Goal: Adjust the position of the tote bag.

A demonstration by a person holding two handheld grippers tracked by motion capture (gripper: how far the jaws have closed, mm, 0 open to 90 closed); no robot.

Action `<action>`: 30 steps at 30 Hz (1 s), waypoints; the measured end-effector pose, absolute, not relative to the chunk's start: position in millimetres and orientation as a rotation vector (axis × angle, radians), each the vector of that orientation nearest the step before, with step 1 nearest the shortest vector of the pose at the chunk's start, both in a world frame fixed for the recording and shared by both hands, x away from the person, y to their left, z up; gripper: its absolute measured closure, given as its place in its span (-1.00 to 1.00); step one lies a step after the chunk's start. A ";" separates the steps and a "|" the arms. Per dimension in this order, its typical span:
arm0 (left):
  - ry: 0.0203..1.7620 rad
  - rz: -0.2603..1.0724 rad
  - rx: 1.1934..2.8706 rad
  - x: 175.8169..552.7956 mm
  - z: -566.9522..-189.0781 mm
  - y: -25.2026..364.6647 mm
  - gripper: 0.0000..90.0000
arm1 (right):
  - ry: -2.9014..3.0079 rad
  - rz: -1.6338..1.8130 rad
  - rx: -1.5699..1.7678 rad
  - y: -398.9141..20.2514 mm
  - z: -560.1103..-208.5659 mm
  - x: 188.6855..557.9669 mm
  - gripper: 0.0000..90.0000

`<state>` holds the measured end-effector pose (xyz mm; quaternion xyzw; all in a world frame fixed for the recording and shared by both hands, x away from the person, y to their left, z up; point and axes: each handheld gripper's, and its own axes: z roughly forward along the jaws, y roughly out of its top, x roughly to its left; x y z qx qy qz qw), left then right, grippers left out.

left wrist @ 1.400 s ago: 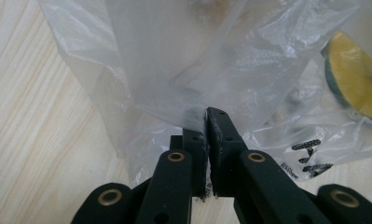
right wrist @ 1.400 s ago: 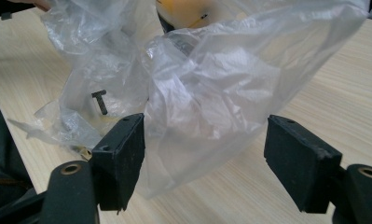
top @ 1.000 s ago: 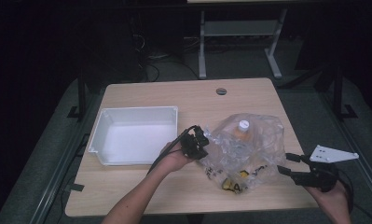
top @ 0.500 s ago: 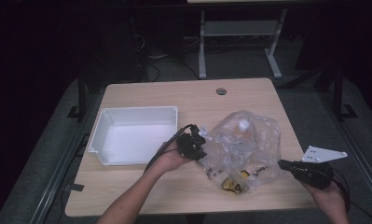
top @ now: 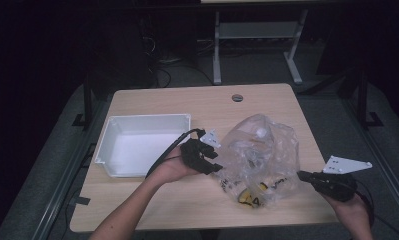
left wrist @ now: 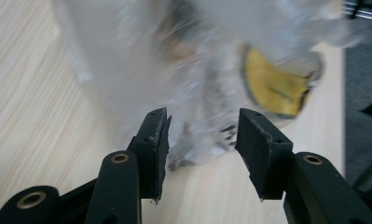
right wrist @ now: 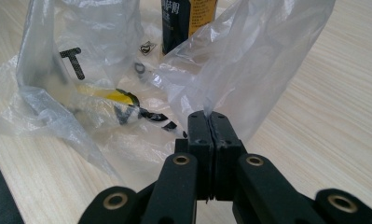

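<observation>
A crumpled clear plastic bag (top: pixel 259 150) lies on the wooden table (top: pixel 187 102), right of centre. Inside it are a yellow and black item (top: pixel 250 195) and a dark carton with an orange label (right wrist: pixel 183 18). My right gripper (top: pixel 302 175) is shut on the bag's right edge (right wrist: pixel 249 70), with the film pinched between its jaws (right wrist: pixel 207 116). My left gripper (top: pixel 214 162) is at the bag's left side. It stands open (left wrist: pixel 202 126), with the blurred bag (left wrist: pixel 193 70) just ahead of its pads and the yellow item (left wrist: pixel 272 86) beyond.
A white empty tray (top: pixel 142 118) sits on the table's left half, just behind the left hand. A round cable hole (top: pixel 237 97) is near the far edge. Dark floor and a desk frame (top: pixel 217 45) lie beyond the table.
The bag has sagged and flattened, and its white-capped top has dropped lower. My right gripper has slid slightly left while holding the film. The left gripper has dipped a little.
</observation>
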<state>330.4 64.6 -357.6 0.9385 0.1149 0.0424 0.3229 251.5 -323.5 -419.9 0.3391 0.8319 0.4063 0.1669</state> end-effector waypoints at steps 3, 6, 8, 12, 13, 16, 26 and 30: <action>0.262 0.109 2.463 327.5 -351.3 62.1 0.15 | 2.369 1.158 0.962 -322.7 -420.3 252.0 0.96; 0.236 0.109 2.450 326.1 -343.4 59.9 0.07 | 2.368 1.158 0.961 -322.4 -420.2 251.9 0.96; 0.220 0.119 2.427 325.3 -334.3 57.8 0.03 | 2.367 1.161 0.962 -322.6 -420.4 252.4 0.95; 0.220 0.125 2.400 325.4 -324.4 54.9 -0.02 | 2.367 1.164 0.966 -323.0 -420.8 253.4 0.95; 0.215 0.126 2.400 325.9 -320.3 53.3 -0.04 | 2.368 1.168 0.965 -322.9 -421.0 253.7 0.95; 0.200 0.147 2.394 327.4 -309.3 46.1 -0.08 | 2.374 1.166 0.962 -322.0 -421.1 253.9 0.95; 0.210 0.193 2.395 339.4 -299.8 28.6 -0.11 | 2.377 1.172 0.959 -324.1 -421.1 253.8 0.95; 0.205 0.175 2.422 344.9 -303.4 21.7 -0.02 | 2.377 1.174 0.958 -324.2 -421.0 253.9 0.95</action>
